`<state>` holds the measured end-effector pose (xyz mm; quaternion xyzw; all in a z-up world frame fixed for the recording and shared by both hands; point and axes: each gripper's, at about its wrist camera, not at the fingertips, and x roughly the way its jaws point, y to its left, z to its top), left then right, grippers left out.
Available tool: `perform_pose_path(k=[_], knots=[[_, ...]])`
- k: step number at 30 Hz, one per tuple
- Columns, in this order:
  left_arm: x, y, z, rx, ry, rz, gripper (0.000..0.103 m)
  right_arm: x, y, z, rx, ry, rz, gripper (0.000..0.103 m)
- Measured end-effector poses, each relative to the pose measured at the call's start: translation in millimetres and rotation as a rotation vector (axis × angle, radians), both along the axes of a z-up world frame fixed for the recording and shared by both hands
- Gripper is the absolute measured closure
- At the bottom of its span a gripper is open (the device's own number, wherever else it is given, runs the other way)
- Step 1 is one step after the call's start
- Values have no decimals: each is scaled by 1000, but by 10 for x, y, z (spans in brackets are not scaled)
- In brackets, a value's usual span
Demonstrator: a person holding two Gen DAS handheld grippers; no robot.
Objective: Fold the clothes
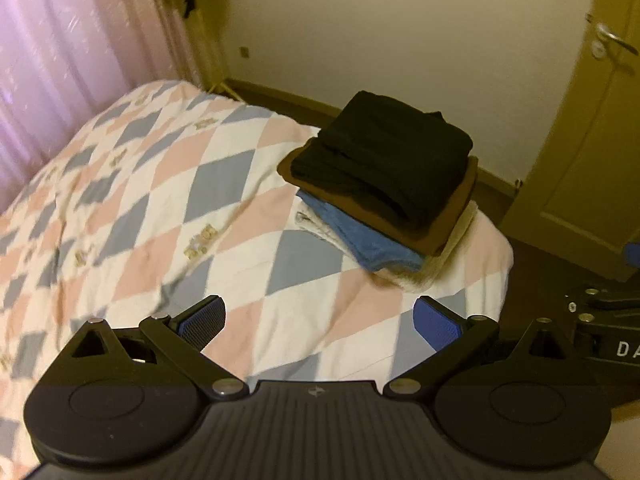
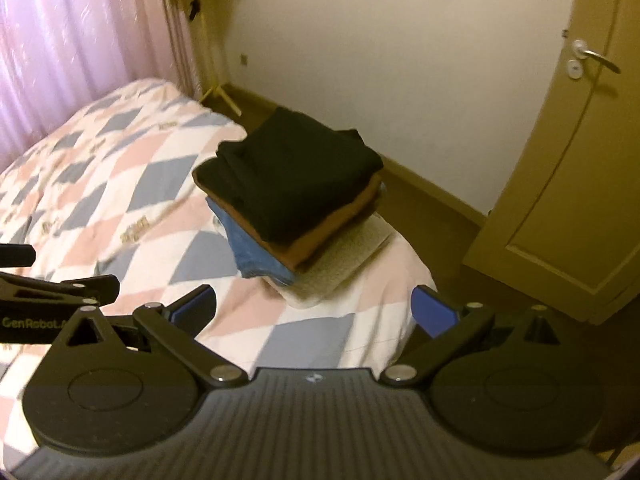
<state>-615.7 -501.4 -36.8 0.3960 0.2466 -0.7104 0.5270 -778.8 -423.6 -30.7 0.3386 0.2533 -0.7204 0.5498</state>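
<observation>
A stack of folded clothes (image 1: 384,184) sits on the near right corner of the bed: a black garment (image 1: 384,148) on top, then a brown one (image 1: 448,216), a blue one (image 1: 368,236) and a cream one (image 1: 440,264) underneath. The stack also shows in the right wrist view (image 2: 296,200). My left gripper (image 1: 320,324) is open and empty, held above the bed short of the stack. My right gripper (image 2: 314,310) is open and empty, above the bed's corner just before the stack.
The bed has a quilt (image 1: 160,200) of pink, grey and white diamonds. A pink curtain (image 1: 60,40) hangs at the left. A door (image 2: 580,160) stands at the right, with dark floor (image 2: 432,200) between it and the bed. The other gripper shows at each view's edge (image 2: 52,300).
</observation>
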Motion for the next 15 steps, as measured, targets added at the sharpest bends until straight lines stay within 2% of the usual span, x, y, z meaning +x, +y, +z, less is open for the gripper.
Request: perform_pose_path(k=[5,9,15], knots=[[-236,-36,-85,35,13,71,0,-321,-185,-34,26,-4,47,0],[-302,-101,-78,35,16,81,0,-439,-358,-11,17,-31,72,0],[-348,-288,-73,13,-24,56,0,-457,-538,7,-4,-28,83,0]])
